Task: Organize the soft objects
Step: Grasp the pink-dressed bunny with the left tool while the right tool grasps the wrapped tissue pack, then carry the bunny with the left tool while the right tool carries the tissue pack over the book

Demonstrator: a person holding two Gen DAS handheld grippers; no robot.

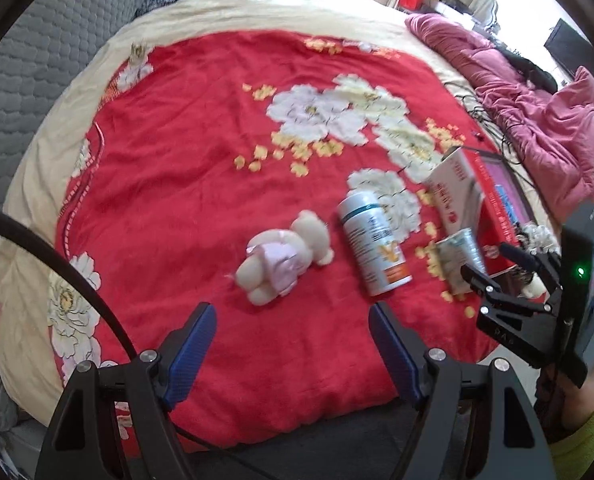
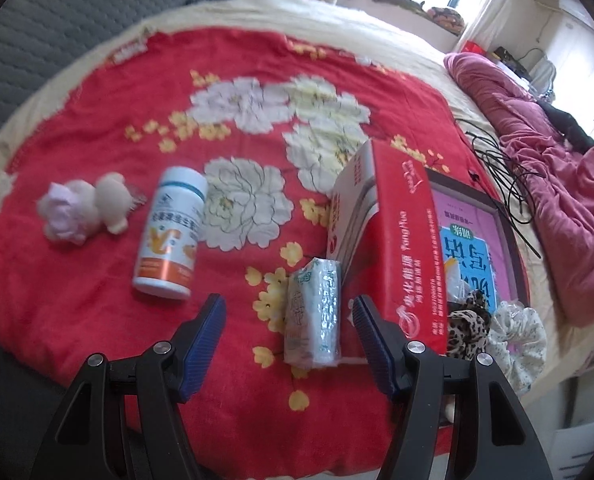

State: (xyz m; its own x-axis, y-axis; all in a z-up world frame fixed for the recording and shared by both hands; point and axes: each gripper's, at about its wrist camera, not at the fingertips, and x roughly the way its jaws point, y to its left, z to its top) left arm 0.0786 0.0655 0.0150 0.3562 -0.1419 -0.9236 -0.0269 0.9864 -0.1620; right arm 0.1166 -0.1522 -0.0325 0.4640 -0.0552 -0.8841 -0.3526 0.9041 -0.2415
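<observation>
A small cream teddy bear in a pink dress (image 1: 285, 256) (image 2: 85, 208) lies on the red flowered blanket (image 1: 201, 168) (image 2: 97, 280). My left gripper (image 1: 293, 344) hovers open just short of it, with nothing between its fingers. A wrapped tissue pack (image 2: 315, 316) (image 1: 457, 256) lies beside a red carton (image 2: 401, 248) (image 1: 461, 196). The right gripper (image 2: 289, 332) (image 1: 487, 260) stands open above the pack, which shows in the gap between its blue pads without touching them. A leopard scrunchie (image 2: 467, 324) and a white scrunchie (image 2: 517, 332) rest right of the carton.
A white and orange bottle (image 1: 373, 244) (image 2: 171, 232) lies between bear and tissue pack. A pink-covered book (image 2: 477, 232) sits under the carton's right side. Black cables (image 2: 497, 160) and a rumpled pink quilt (image 2: 557, 184) (image 1: 537, 120) fill the right. A grey padded sofa (image 1: 37, 80) borders the left.
</observation>
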